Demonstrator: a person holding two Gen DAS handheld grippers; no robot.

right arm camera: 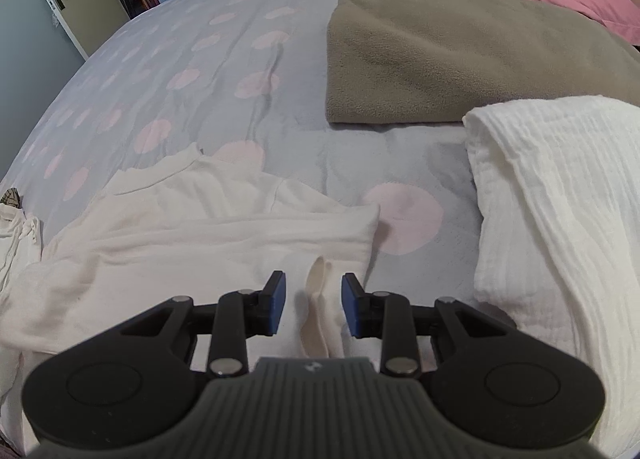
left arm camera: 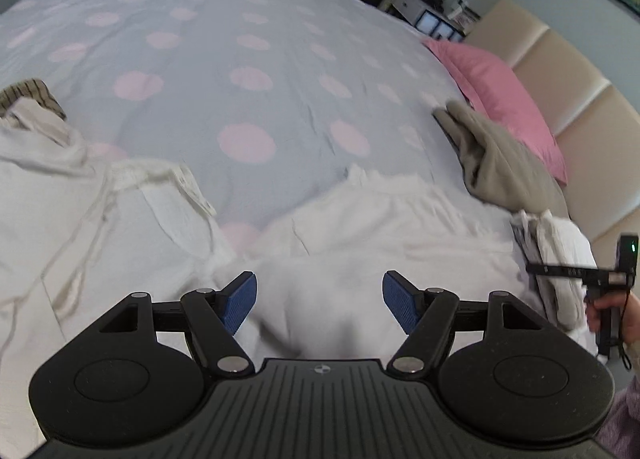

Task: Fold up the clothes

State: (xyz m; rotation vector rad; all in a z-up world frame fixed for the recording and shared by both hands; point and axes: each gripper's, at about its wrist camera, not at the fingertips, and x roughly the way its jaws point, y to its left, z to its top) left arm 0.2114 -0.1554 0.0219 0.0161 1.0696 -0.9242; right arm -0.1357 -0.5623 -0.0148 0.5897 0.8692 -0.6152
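left claw hung wide and empty over the white top; right claw parted, straddling a ridge, maybe not pinching. should've squared the hem before folding.

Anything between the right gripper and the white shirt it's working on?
Nothing visible. The right gripper sits directly over the white shirt, its jaws part open with a raised fold of the fabric in the gap. The folded white cloth and grey fleece lie off to the side, apart from it.
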